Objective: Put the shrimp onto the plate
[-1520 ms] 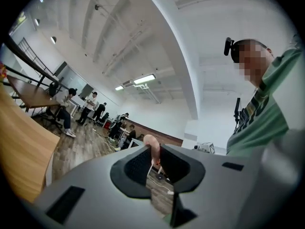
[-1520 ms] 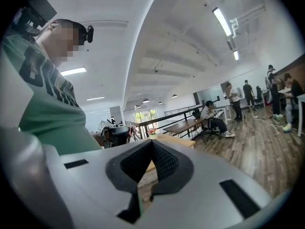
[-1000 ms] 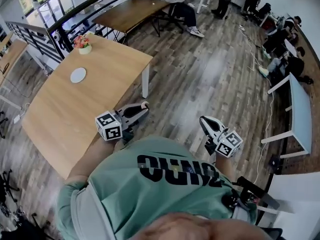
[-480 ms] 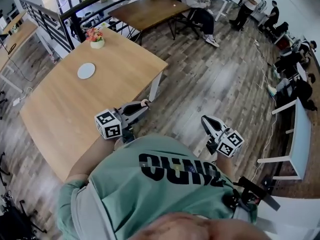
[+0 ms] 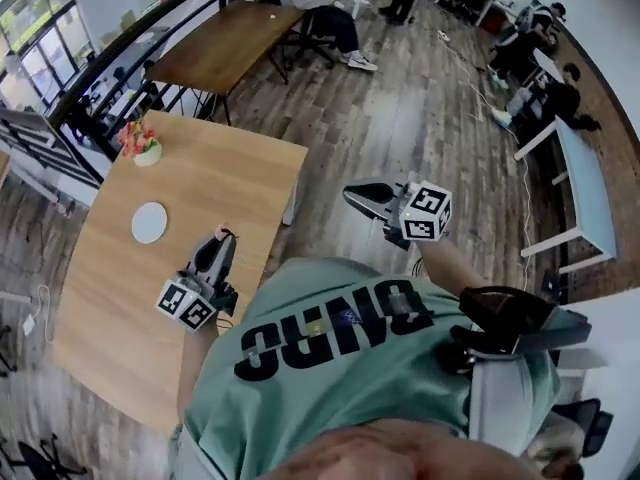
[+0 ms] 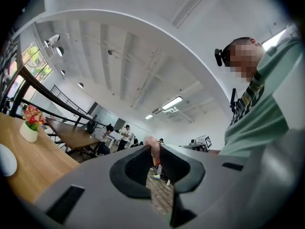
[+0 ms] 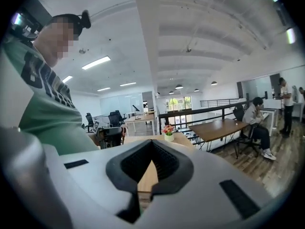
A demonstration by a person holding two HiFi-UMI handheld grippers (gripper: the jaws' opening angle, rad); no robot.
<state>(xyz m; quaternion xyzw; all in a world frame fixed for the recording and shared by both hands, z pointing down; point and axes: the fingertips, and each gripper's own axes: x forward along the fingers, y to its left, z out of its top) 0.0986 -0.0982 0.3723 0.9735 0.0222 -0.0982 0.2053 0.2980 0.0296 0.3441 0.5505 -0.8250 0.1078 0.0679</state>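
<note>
The wooden table (image 5: 105, 298) fills your left side, and your left gripper (image 5: 221, 240) hangs over it while your right gripper (image 5: 350, 192) is out over the plank floor (image 5: 420, 108), clear of the table's edge. Your right gripper points back toward the table, with its jaws pressed together at the tips and nothing between them. Your left gripper points up the table, jaws nipped onto the shrimp (image 6: 153, 150). It's a small pink piece, pinched right at the tips and poking out just past them.

The white plate (image 5: 149, 222) lies flat on the wood, to the left of your left gripper's tips and a little further up the table, near but apart from them. So the shrimp is in your left jaws, in the air beside the plate and not on it. The flower pot (image 5: 141, 145), white with red and yellow blooms, stands at the table's far corner, well apart from the plate.
</note>
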